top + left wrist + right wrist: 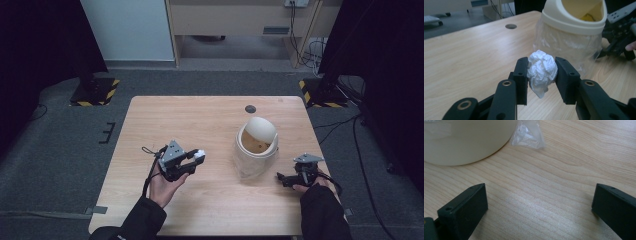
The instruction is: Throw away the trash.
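White paper wad (542,70) pinched in left gripper (541,75) jaws, aimed at bin (574,22) for dropping; right gripper (539,207) jaws spread, idling on bench (564,165) beside it.

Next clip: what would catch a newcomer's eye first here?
The crumpled white paper ball clamped in the left claw, held above the table's left half. Next, the cream bin with a clear plastic liner and tilted lid, right of centre on the wooden table. The right claw rests open beside the bin.
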`<state>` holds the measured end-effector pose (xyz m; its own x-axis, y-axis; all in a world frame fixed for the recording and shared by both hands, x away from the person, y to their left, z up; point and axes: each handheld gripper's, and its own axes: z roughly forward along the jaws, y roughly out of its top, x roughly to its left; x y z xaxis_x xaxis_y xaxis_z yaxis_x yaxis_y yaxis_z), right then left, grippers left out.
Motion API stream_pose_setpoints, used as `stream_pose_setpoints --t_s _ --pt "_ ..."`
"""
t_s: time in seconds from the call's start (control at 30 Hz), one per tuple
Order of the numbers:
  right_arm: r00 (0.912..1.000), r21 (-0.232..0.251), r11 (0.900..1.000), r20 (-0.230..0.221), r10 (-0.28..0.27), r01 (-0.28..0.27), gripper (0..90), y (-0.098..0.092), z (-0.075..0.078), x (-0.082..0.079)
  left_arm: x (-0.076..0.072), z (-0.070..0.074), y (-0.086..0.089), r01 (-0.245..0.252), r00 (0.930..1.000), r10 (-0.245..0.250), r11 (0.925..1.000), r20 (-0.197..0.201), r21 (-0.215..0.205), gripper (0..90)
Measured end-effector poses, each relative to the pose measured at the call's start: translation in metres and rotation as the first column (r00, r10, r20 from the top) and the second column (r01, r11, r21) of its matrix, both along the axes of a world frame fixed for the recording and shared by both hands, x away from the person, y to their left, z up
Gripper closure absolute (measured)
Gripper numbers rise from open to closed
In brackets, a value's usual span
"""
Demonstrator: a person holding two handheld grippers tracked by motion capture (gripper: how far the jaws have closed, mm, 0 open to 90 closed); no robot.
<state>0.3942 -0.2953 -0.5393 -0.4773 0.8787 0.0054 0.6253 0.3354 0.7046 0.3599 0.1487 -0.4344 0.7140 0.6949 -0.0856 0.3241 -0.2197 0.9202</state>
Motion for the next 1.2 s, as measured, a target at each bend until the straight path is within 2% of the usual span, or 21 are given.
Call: stream_pose_setpoints --t_s 0.13,0.37,0.73,1.2 --pt "1.0000 0.000 1.000 0.000 0.000 0.000 0.5 0.000 0.000 0.000 -0.001 0.007 0.000 0.000 0.9998 0.001 0.9997 0.018 -0.024 63.9" --pt "1.0000 0.000 1.000 0.000 0.000 0.000 0.5 0.000 0.000 0.000 -0.002 0.014 -0.006 0.010 0.9994 -0.009 0.9996 0.035 -0.027 63.7" --pt "1.0000 -0.002 1.000 0.002 0.001 -0.001 0.5 0.000 0.000 0.000 0.001 0.032 -0.011 0.017 0.9972 -0.011 0.9969 0.074 -0.077 63.4" --pt "1.0000 0.001 1.000 0.002 -0.001 0.001 0.5 0.000 0.000 0.000 0.010 0.044 -0.045 0.066 0.9938 -0.055 0.9912 0.097 -0.115 63.3"
